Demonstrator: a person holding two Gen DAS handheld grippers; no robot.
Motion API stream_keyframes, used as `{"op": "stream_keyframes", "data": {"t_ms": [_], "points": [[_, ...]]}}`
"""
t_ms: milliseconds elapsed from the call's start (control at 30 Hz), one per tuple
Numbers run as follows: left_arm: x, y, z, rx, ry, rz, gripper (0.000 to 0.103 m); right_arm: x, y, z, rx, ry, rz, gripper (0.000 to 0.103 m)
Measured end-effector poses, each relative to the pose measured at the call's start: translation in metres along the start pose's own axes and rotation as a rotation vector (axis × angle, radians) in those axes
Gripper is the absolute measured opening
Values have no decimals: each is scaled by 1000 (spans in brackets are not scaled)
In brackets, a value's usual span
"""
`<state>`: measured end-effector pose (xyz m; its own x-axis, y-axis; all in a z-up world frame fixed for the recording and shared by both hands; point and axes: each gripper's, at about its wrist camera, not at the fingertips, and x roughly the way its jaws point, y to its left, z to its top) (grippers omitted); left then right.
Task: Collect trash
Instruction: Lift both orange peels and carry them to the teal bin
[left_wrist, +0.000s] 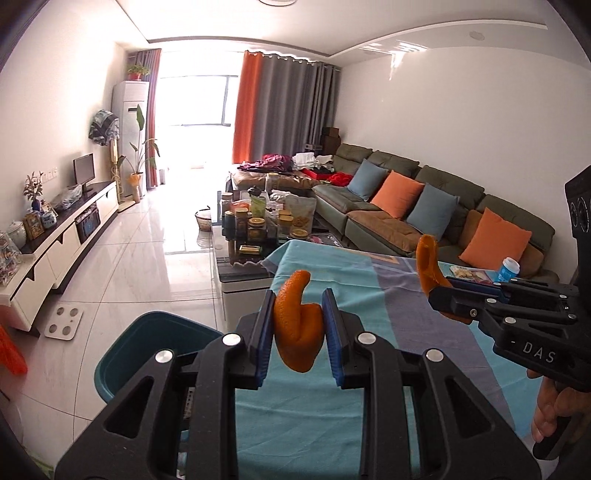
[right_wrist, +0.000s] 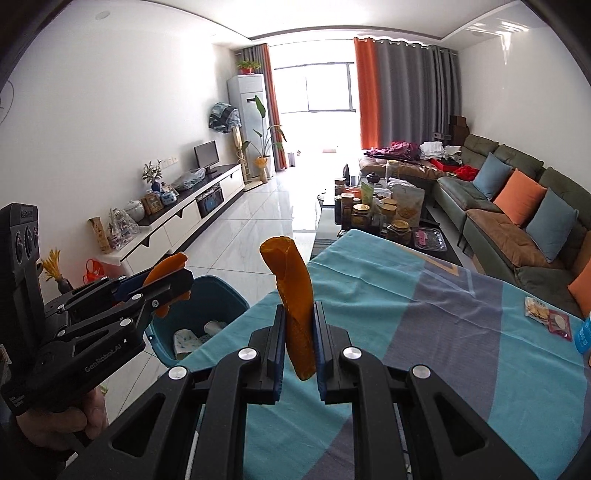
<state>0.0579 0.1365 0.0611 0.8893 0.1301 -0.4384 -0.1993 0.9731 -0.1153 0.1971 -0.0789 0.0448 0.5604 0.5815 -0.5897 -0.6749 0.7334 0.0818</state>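
Both my grippers hold orange peel above the tablecloth (left_wrist: 332, 413).
My left gripper (left_wrist: 298, 328) clamps a curled peel (left_wrist: 297, 325); my right gripper (right_wrist: 300, 343) clamps a long peel (right_wrist: 293, 306); teal bin (right_wrist: 218, 299) sits beside the table.

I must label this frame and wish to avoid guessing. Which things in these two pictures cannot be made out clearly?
- Teal bin: left wrist view, its inside is hidden by the left tool; in the right wrist view only part shows, paper-like, kind unclear.
- Snack packets: right wrist view, print too small.
- Blue-capped container: left wrist view, its lower part is hidden behind the right tool.
- Jars on the coffee table: too small to tell contents.
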Motion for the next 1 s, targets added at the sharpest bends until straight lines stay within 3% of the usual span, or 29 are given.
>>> {"op": "stream_keyframes", "data": {"t_ms": [633, 1000], "points": [[-68, 139, -8, -85, -22, 223, 26, 55, 93, 28, -125, 40, 155, 12], [-79, 178, -26, -123, 26, 287, 26, 95, 116, 30, -148, 104, 203, 13]]}}
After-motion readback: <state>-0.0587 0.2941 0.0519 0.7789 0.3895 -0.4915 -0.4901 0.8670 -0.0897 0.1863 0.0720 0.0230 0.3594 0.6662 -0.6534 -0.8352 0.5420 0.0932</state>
